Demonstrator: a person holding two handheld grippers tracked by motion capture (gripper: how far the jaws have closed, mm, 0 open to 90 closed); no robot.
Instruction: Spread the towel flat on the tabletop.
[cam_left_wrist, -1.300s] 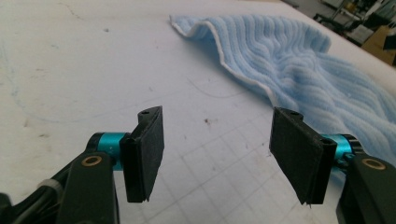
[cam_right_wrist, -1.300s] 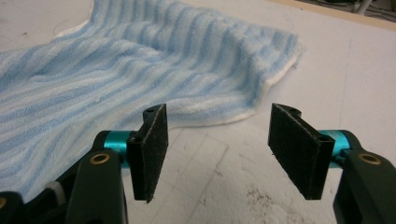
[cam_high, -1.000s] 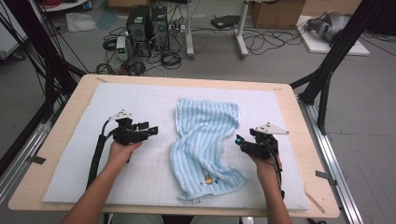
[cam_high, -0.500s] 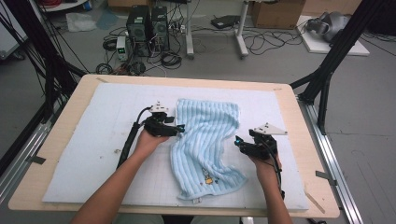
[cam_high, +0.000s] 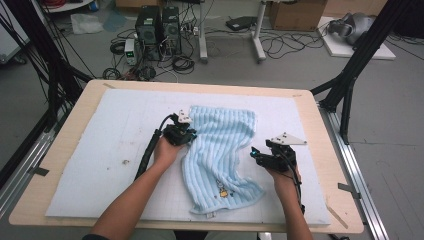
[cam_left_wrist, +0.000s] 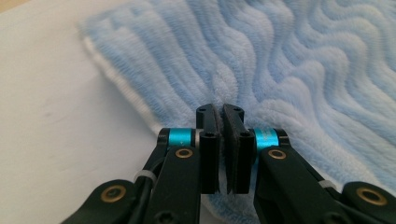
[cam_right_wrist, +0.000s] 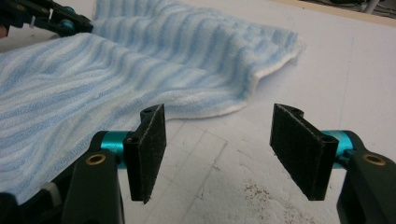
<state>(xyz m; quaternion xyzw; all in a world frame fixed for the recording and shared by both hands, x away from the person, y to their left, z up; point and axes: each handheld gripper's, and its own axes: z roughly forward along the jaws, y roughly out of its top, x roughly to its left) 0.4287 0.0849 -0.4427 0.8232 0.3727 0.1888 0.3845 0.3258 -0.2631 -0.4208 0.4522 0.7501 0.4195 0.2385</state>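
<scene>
Looking down from above the whole table, and very close along each gripper's jaws, all sharing the fluffy light-blue striped towel (cam_high: 220, 150).

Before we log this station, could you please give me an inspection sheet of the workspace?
Surface: pale mat on a wooden table, a few dark specks.
Job's things: light blue towel, rumpled, lying on the mat.
Clutter: nothing seen.
Grippers: left gripper has just closed its jaws on the towel's edge; right gripper open beside the towel.
Cables: one black cable trails from the left gripper.
Surroundings: computer towers, floor wiring.
</scene>
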